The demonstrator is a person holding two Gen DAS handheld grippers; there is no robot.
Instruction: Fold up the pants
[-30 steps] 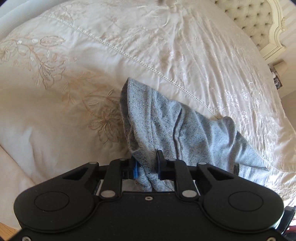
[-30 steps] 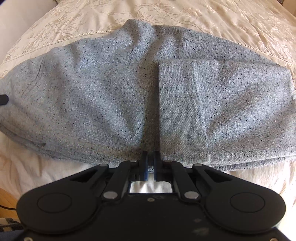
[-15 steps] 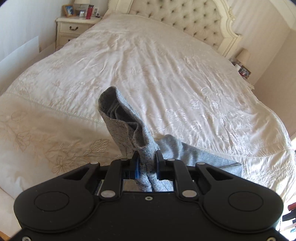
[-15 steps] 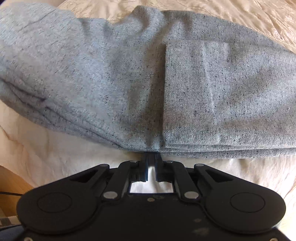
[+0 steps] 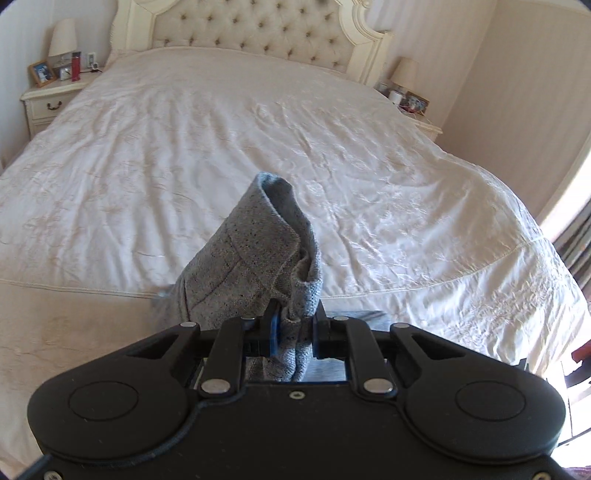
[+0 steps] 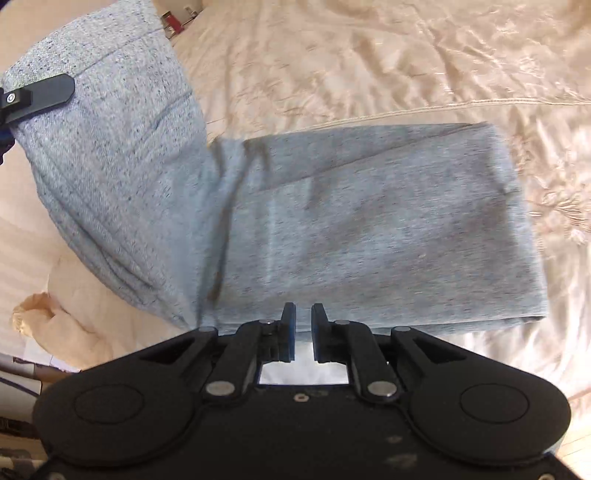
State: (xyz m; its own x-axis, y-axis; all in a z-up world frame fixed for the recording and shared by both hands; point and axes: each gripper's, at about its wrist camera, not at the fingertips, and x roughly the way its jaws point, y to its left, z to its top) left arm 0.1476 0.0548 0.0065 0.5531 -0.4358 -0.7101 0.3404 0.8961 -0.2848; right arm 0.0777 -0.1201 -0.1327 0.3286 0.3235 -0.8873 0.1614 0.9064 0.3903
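Observation:
The grey speckled pants (image 6: 388, 229) lie partly folded on the cream bedspread (image 6: 369, 55). My left gripper (image 5: 294, 334) is shut on one end of the pants (image 5: 266, 258) and holds it lifted above the bed. That raised end shows at the upper left of the right wrist view (image 6: 110, 147), with a left fingertip (image 6: 40, 94) on it. My right gripper (image 6: 303, 332) hovers at the near edge of the flat part. Its jaws stand slightly apart with nothing between them.
The bed (image 5: 221, 147) stretches ahead to a tufted headboard (image 5: 255, 33). Nightstands with lamps and photo frames stand at the left (image 5: 48, 99) and right (image 5: 410, 103). A curtain (image 5: 576, 243) hangs at the far right.
My left gripper has lifted its end of the pants up and swung to face the headboard. My right gripper has drawn back from the pants and its jaws have parted a little.

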